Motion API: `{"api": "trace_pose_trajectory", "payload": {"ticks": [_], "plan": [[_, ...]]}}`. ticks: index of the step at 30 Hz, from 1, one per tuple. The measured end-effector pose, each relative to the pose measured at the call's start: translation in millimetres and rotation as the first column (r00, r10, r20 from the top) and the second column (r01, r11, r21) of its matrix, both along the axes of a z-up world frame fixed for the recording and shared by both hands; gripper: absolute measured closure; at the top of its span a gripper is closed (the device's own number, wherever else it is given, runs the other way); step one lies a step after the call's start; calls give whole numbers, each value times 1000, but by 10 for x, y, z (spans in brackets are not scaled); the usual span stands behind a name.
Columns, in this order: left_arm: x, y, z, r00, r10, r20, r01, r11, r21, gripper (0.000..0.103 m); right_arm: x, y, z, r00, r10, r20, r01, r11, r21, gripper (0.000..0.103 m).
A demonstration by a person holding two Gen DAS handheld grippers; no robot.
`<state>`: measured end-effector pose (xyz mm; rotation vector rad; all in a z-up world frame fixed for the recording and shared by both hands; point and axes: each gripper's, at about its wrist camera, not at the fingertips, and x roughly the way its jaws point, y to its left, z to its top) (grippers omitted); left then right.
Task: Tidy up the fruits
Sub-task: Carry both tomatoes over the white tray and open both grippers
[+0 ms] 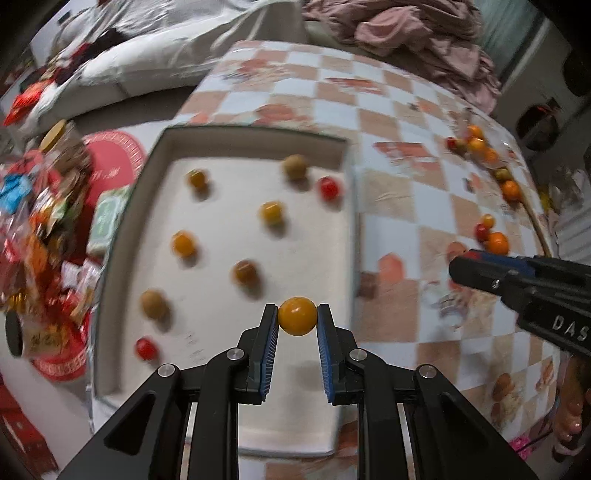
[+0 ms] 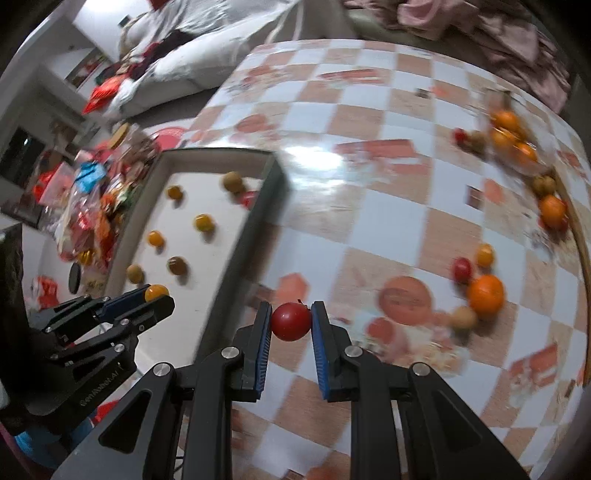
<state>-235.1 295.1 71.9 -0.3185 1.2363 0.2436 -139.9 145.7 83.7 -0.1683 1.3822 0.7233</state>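
Note:
My left gripper [image 1: 297, 320] is shut on a small yellow fruit [image 1: 297, 316] and holds it over the near part of a white tray [image 1: 155, 155]. Several small yellow, brown and red fruits [image 1: 272, 213] lie spread in the tray. My right gripper [image 2: 290, 320] is shut on a red fruit [image 2: 291, 321] above the checkered tablecloth [image 2: 332, 184], right of the tray [image 2: 269, 192]. The left gripper [image 2: 147, 301] with its yellow fruit [image 2: 156, 291] shows at the left of the right wrist view. Loose oranges and small fruits [image 2: 485, 295] lie on the cloth at the right.
More fruits [image 1: 480, 146] lie along the table's far right edge. A pile of snack packets [image 1: 44, 221] and a red round tin [image 1: 114, 155] sit left of the tray. A white sofa [image 1: 155, 48] and pink clothes [image 1: 424, 33] lie behind the table.

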Motion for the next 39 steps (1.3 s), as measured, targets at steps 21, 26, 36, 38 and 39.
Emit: {"api": "trace_pose_trajectory", "payload": {"ticks": [21,26,36,38,39], "plan": [[-364,483,-461,987,154,-52,-153,988,24,81,-55,1161,-405,982,187,10,-187,981,-46,80],[-350,482,-483,988,149,-51,-147,989,32,81,-33,1244,-483,981,193,15,-192,979,-64,80],[-334,461,-544,990,130,-60,-127,991,50,81,-32,1310,-650,981,196,5,-194,976,-97,80],[-329,444,-548,991,122,-61,-118,991,62,81,-51,1308,-660,980,199,11,-197,975,-100,80],[-326,433,-547,991,121,-62,-116,991,66,81,-65,1315,-659,978,208,20,-205,973,-107,80]]}}
